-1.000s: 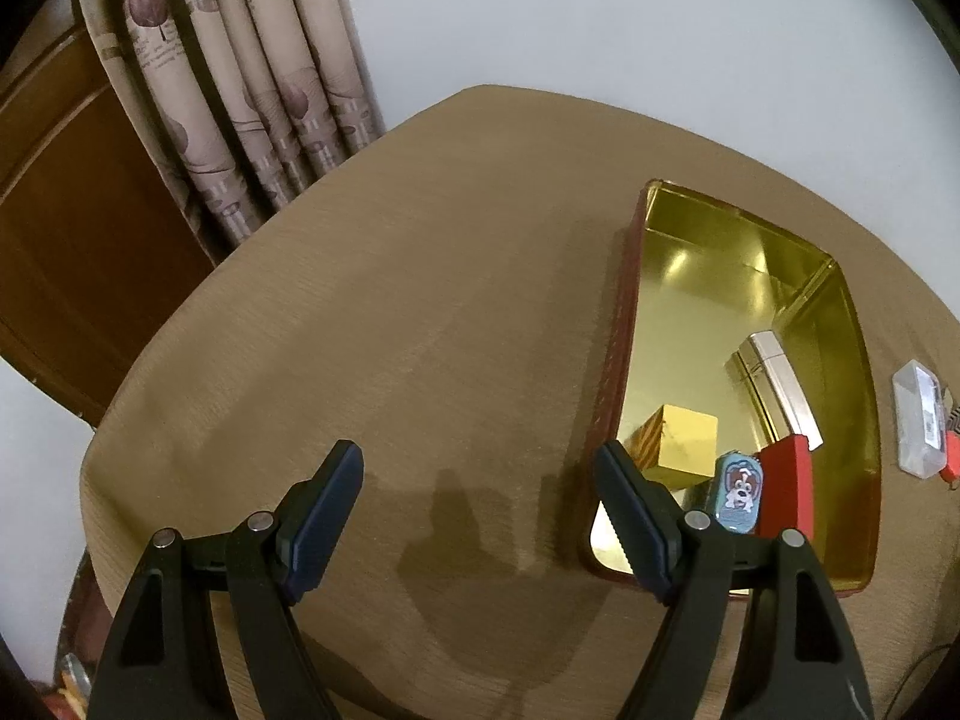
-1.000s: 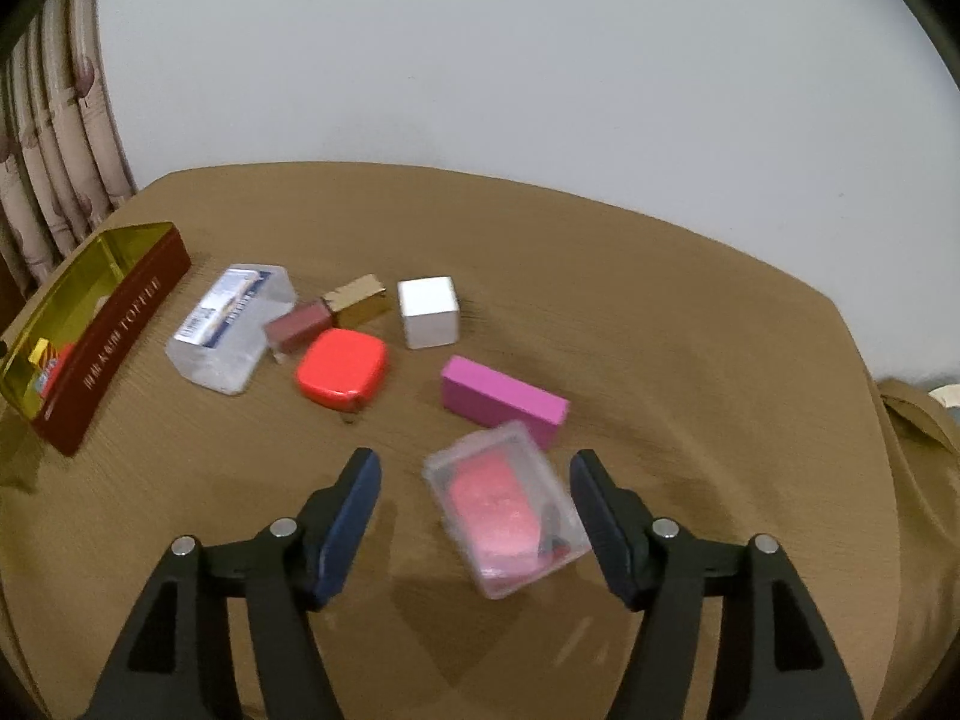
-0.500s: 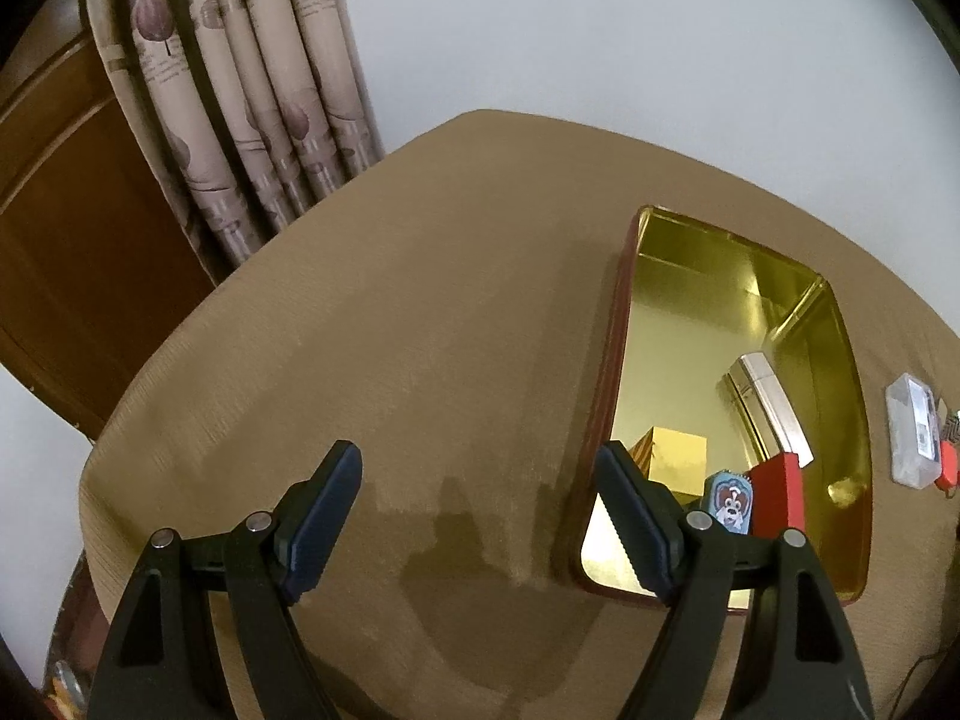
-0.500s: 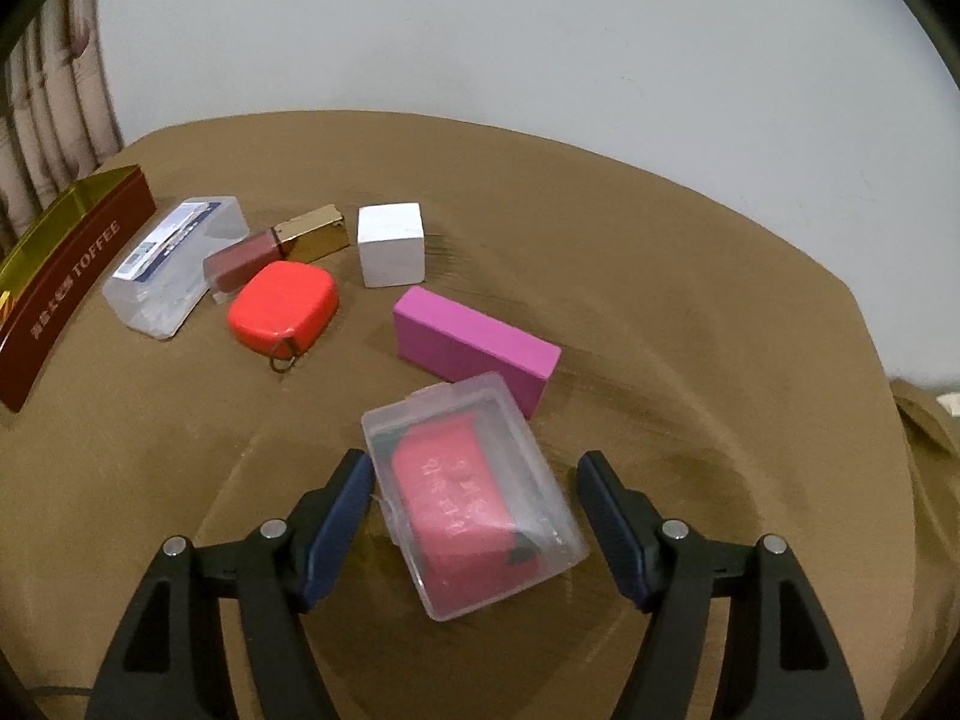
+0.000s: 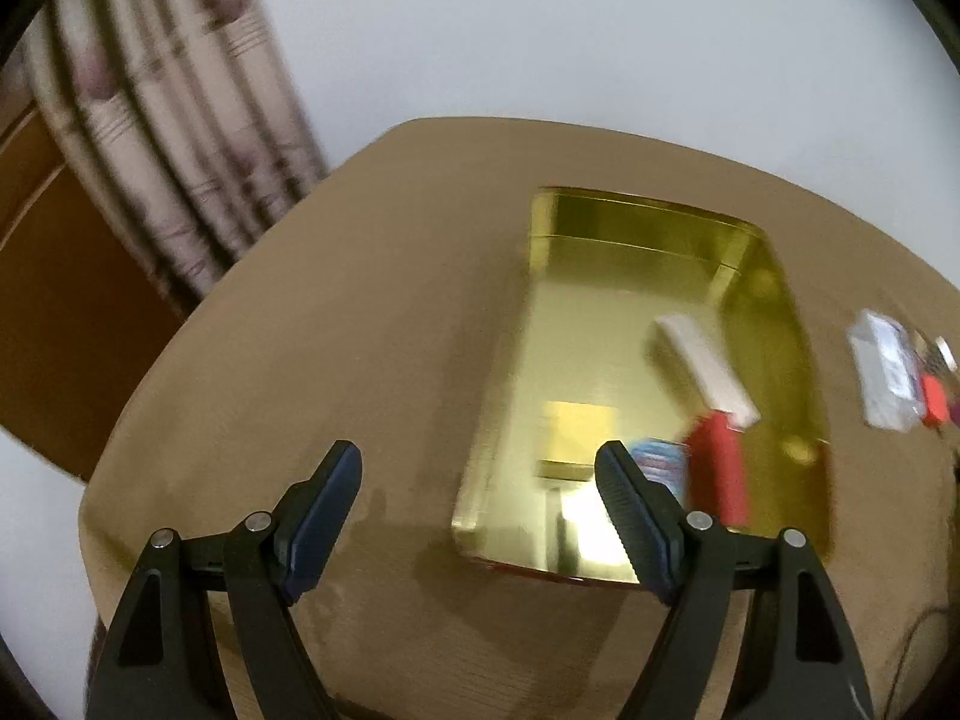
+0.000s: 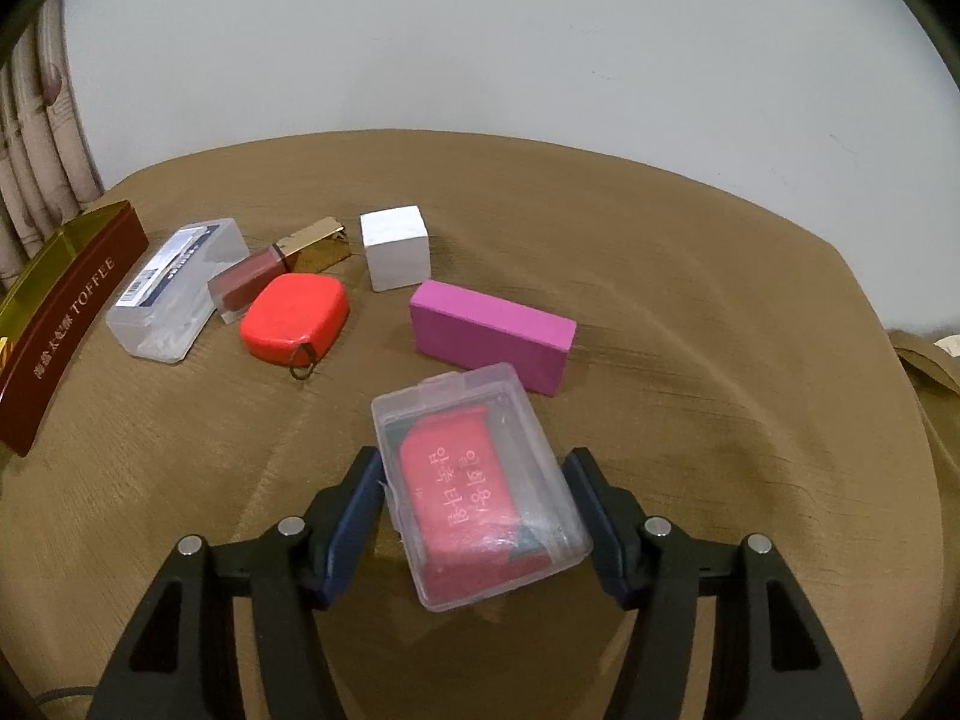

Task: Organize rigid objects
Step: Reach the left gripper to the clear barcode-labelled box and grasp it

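The left gripper (image 5: pixel 478 501) points steeply down, jaws wide apart with nothing between them. The right gripper (image 6: pixel 474 501) also tilts down, its jaws closing around a case (image 6: pixel 477 495).

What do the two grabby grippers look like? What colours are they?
Both look alike. The left gripper and right gripper each have two black, angular plastic arms with small round silver bolts. Their fingers carry dark blue pads, ribbed on the inner face. No hands, sleeves or markings show.
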### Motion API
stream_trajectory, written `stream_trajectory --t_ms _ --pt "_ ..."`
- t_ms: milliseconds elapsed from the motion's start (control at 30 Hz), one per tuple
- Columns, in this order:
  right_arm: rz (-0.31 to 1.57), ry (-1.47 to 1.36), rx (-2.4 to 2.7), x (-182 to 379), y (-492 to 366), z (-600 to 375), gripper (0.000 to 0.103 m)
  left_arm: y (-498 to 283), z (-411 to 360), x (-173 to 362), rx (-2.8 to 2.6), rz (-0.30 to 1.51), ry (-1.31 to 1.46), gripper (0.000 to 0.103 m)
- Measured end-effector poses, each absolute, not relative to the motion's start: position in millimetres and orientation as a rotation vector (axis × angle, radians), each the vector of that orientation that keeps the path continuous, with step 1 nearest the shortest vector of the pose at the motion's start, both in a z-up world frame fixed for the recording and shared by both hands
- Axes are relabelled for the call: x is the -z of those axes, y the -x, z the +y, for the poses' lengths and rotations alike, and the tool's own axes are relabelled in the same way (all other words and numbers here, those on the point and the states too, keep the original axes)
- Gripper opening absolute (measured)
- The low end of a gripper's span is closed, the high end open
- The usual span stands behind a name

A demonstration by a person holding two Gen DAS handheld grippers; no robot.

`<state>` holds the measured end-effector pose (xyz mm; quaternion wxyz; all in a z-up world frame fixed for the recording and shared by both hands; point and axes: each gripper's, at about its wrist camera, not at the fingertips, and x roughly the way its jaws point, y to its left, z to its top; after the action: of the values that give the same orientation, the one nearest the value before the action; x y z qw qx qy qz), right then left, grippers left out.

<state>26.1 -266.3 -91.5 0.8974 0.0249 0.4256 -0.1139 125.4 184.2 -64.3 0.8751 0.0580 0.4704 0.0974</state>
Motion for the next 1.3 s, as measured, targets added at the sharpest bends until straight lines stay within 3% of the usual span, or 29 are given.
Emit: stream_trajectory --t_ms 333,667,1167,1300 --pt "0.862 -0.101 0.381 93.7 -13.2 -266.5 0.063 -133.8 68.4 61.6 0.099 1.005 -0.196 0.080" --pt "0.861 -0.125 0.425 91.2 -13.3 -271.0 0.063 -160.5 -18.6 93.7 0.265 1.111 -0.178 0.080" --pt "0.861 -0.151 0.409 94.4 -16.1 -295.3 0.064 -217.1 -43.9 140.6 0.239 1.241 -0.129 0.079" --pt "0.861 -0.153 0.410 95.0 -16.4 -295.3 0.064 -226.8 -39.3 144.7 0.214 1.244 -0.121 0.072"
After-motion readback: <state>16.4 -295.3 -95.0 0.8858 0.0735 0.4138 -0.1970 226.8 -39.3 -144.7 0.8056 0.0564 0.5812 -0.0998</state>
